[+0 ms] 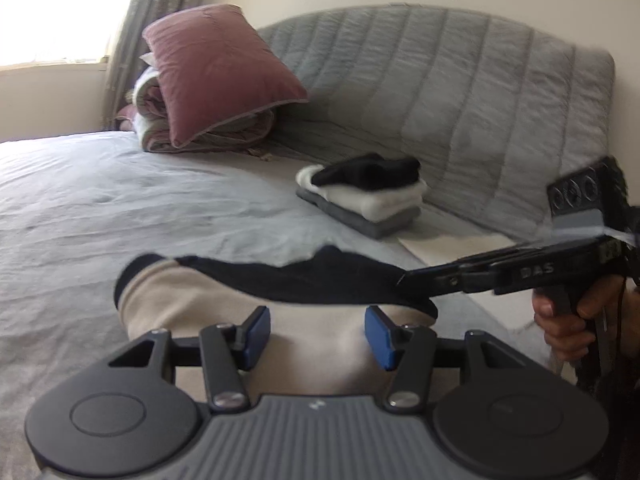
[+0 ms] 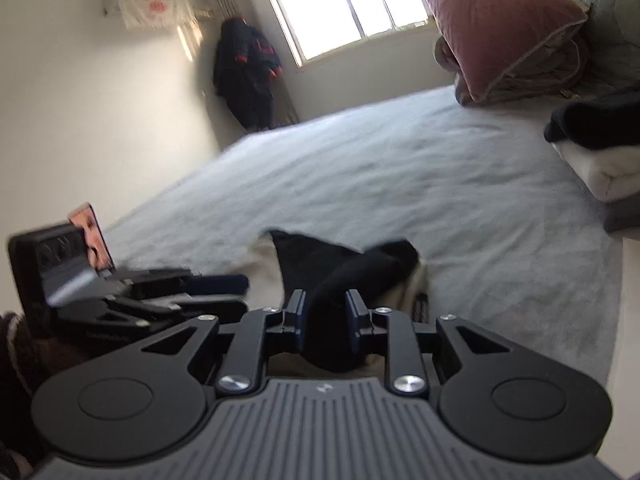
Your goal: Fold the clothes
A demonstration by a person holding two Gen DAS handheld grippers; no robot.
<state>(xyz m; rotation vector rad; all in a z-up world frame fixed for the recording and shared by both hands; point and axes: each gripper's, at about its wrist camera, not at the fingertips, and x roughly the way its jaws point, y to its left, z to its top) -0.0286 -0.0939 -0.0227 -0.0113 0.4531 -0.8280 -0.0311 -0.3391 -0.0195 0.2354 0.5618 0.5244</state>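
A beige garment with dark navy trim lies folded on the grey bed sheet just ahead of my left gripper, whose blue pads stand wide apart over the beige cloth. My right gripper comes in from the right and pinches the garment's dark edge. In the right wrist view my right gripper is shut on a bunch of dark cloth, and the left gripper shows at the left. A stack of folded clothes sits near the headboard.
A maroon pillow leans on a rolled quilt at the bed's head, against a grey quilted headboard. A window and a dark coat hanging in the corner lie beyond the bed. The bed's right edge is close to my right hand.
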